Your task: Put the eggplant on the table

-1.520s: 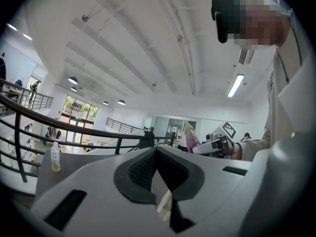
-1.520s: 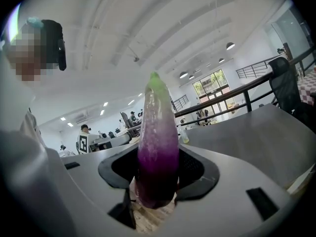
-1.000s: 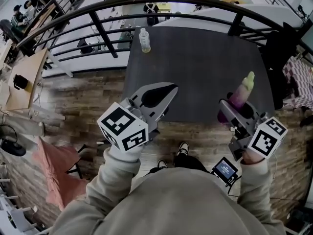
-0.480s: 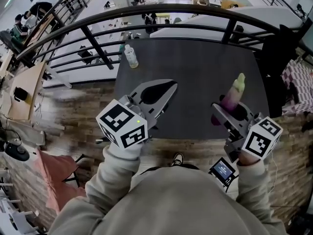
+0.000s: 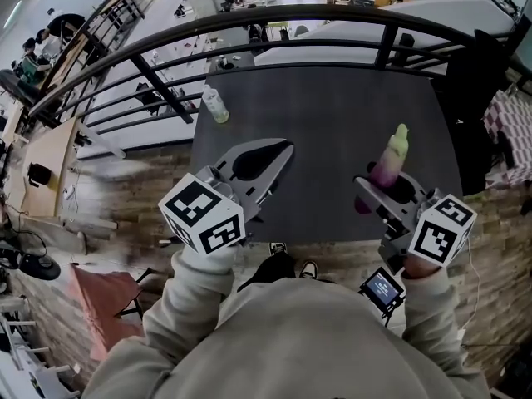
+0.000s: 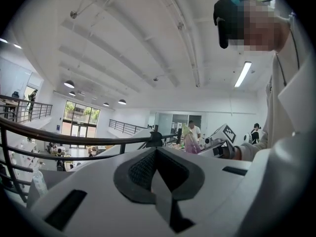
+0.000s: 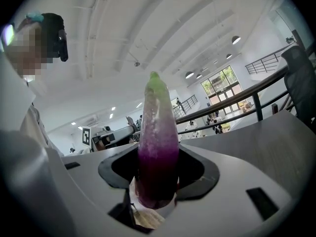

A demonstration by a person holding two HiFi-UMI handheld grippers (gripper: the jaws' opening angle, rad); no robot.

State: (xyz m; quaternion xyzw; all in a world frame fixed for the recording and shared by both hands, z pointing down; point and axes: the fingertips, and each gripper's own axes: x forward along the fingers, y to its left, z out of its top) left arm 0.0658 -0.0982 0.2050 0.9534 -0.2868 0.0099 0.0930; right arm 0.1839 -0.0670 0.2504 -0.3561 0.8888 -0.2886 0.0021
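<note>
The eggplant (image 5: 390, 160), purple with a pale green tip, stands nearly upright in my right gripper (image 5: 383, 186), which is shut on its purple lower half. It hangs above the near right part of the dark grey table (image 5: 332, 106). In the right gripper view the eggplant (image 7: 157, 147) rises from between the jaws of the right gripper (image 7: 158, 174), with the table top (image 7: 256, 132) beyond it. My left gripper (image 5: 283, 150) hovers over the table's near left part, jaws closed to a point with nothing in them. In its own view the left gripper (image 6: 157, 153) is shut, and the eggplant (image 6: 189, 141) shows far off.
A clear plastic bottle (image 5: 214, 105) stands near the table's far left corner. A black railing (image 5: 274, 22) curves behind the table. A dark chair (image 5: 486, 90) stands at the right. Wooden floor (image 5: 125, 189) lies to the left, and a small screen (image 5: 382, 288) shows near my right wrist.
Both grippers have moved forward over the table, the eggplant still in the right one. The table's near edge now lies closer under me, and the bottle has shifted left in the view.
</note>
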